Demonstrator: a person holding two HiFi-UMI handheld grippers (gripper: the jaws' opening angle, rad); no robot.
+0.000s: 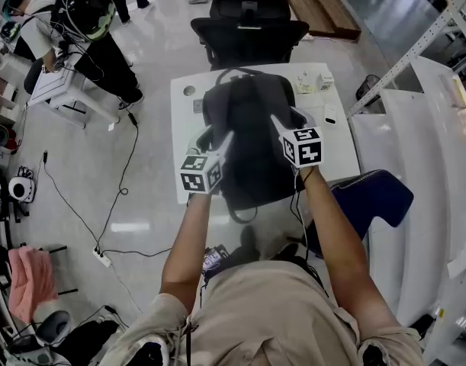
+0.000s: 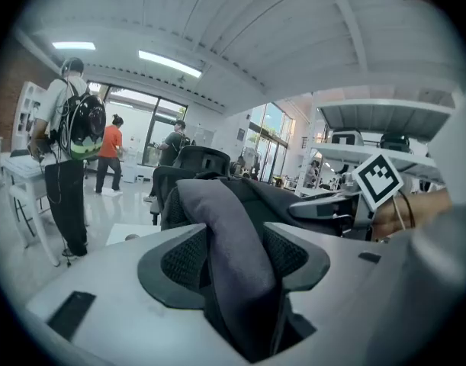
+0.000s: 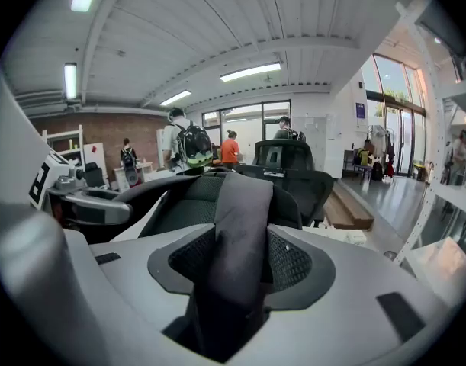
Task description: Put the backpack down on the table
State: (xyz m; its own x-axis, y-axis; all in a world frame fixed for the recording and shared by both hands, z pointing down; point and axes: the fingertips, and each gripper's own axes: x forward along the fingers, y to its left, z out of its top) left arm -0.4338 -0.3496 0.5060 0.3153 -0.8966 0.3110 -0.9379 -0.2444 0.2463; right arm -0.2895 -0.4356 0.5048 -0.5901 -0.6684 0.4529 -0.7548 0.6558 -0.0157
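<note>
Left gripper (image 2: 236,231), at 9 o'clock of bag: jaws spread, grey padded strap (image 2: 210,204) loose between them.
Backpack (image 1: 248,139): dark grey, padded, lying on white table (image 1: 185,113).
Right gripper (image 3: 240,233), at 3 o'clock: jaws spread, second strap (image 3: 244,197) between, unpinched.

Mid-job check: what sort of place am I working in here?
Probably an open-plan office or lab workspace: a white rectangular desk, a black swivel office chair behind it, and thin black power cables trailing across the glossy pale floor.
</note>
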